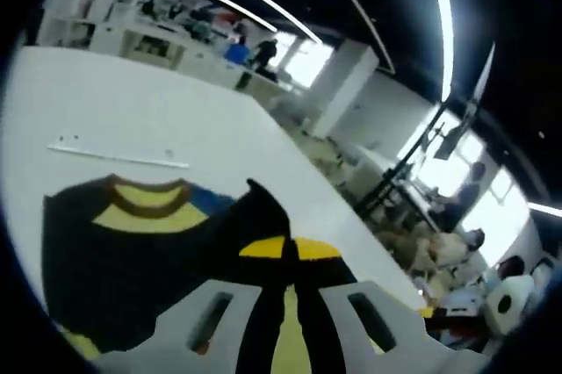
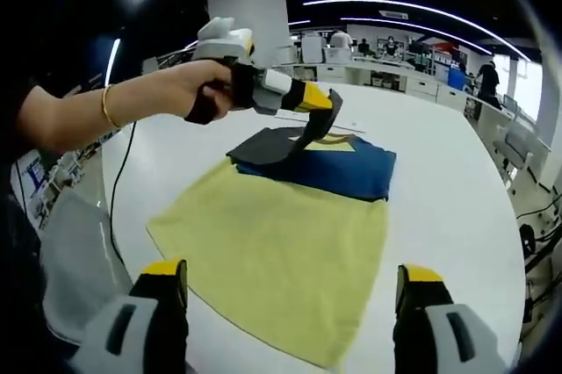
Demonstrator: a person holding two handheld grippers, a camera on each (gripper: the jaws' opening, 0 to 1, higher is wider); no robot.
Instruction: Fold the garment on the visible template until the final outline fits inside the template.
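Navy-and-yellow soft knit garment (image 2: 320,163) is lying on the pale yellow cloth template (image 2: 272,260) on the white table (image 2: 457,190); your left gripper (image 2: 318,109) is pinching a limp dark flap, lifting it. Your right gripper (image 2: 290,291) is hovering with fingers apart. Take floppy corners; an office room is surrounding you.

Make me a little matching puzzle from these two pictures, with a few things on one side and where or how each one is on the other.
Things:
1. left gripper
2. right gripper
3. garment
4. person's hand

States:
a. open, holding nothing
b. lies on the white table, yellow part spread out
c. pinching a dark flap of the garment, lifted off the table
d. wears a bracelet at the wrist

Pairs: 1-c, 2-a, 3-b, 4-d
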